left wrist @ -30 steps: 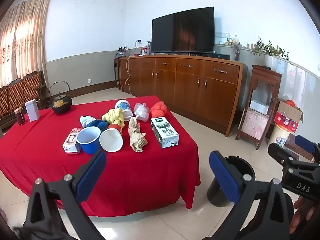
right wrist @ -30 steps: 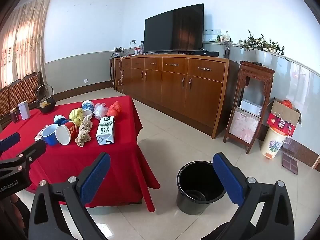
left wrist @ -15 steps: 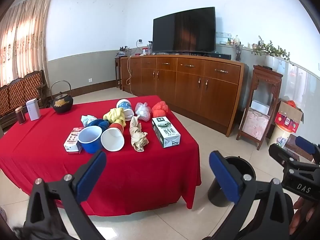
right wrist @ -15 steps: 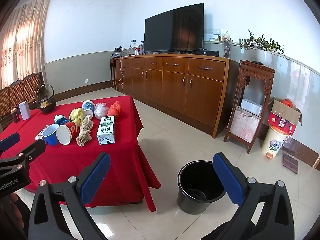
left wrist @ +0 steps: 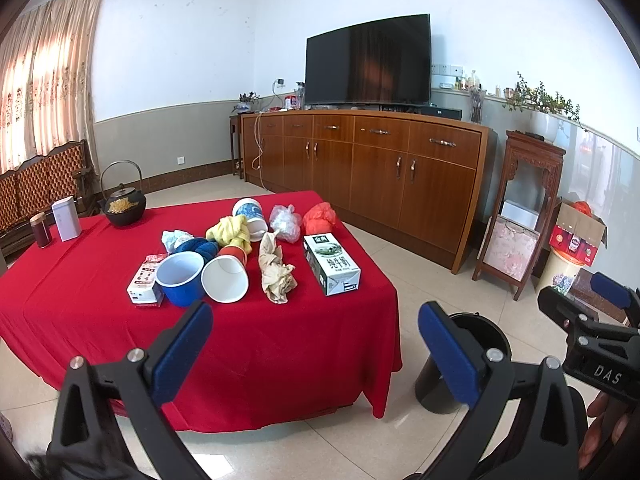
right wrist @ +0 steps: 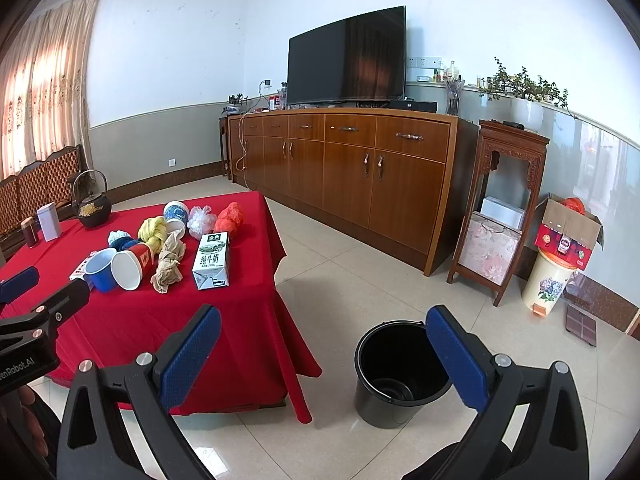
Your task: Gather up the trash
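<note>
Trash lies on a red-clothed table [left wrist: 60, 292]: a milk carton [left wrist: 332, 264], a crumpled beige rag [left wrist: 276, 268], a red paper cup [left wrist: 226, 278], a blue cup [left wrist: 180, 276], a small packet [left wrist: 144, 278], a yellow rag [left wrist: 232, 230], a clear bag [left wrist: 285, 222] and an orange bag [left wrist: 320, 220]. A black bucket [right wrist: 400, 368] stands on the floor right of the table. My left gripper [left wrist: 316, 344] is open and empty, short of the table's near edge. My right gripper [right wrist: 324, 352] is open and empty, above the floor between table and bucket.
A black teapot [left wrist: 122, 206], a white tin [left wrist: 66, 218] and a dark jar [left wrist: 40, 230] stand at the table's far left. A long wooden sideboard [right wrist: 360, 168] with a TV lines the back wall. A wooden stand [right wrist: 500, 216] and a floral bin [right wrist: 548, 284] are at the right.
Both grippers have edged slightly forward; the table and bucket look a little nearer. Both stay open and nothing was taken hold of.
</note>
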The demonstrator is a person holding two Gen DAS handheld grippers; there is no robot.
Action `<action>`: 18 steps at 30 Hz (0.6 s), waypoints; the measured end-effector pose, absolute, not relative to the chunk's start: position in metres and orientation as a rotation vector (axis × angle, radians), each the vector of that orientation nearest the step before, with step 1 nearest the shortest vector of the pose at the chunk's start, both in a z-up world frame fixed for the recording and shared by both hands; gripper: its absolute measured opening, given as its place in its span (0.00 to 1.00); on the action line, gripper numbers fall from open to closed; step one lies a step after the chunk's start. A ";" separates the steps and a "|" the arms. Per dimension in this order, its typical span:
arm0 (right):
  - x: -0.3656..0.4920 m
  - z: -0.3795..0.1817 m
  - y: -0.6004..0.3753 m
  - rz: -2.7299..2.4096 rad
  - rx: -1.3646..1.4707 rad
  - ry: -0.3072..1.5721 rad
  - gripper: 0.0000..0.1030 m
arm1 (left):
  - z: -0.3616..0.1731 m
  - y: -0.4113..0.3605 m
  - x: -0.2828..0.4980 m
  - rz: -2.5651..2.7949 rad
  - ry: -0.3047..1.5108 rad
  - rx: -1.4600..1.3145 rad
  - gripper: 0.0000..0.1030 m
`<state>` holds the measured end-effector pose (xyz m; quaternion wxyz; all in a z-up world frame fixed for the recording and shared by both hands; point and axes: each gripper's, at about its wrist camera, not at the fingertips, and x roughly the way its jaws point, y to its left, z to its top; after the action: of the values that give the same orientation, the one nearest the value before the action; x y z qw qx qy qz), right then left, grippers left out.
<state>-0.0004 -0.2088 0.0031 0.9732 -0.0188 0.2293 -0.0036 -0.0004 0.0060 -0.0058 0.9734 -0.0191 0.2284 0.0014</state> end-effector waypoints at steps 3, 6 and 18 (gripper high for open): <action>0.001 0.005 -0.208 -0.009 -0.036 0.462 1.00 | -0.004 0.005 0.001 0.001 0.465 -0.039 1.00; 0.002 0.006 -0.209 -0.009 -0.036 0.462 1.00 | -0.005 0.006 0.001 0.000 0.466 -0.039 1.00; 0.003 0.007 -0.210 -0.010 -0.037 0.460 1.00 | -0.004 0.004 0.001 0.003 0.465 -0.036 1.00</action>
<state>0.0026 -0.2096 0.0071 0.9735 -0.0181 0.2281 -0.0051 0.0012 0.0045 -0.0035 0.9729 -0.0178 0.2304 0.0015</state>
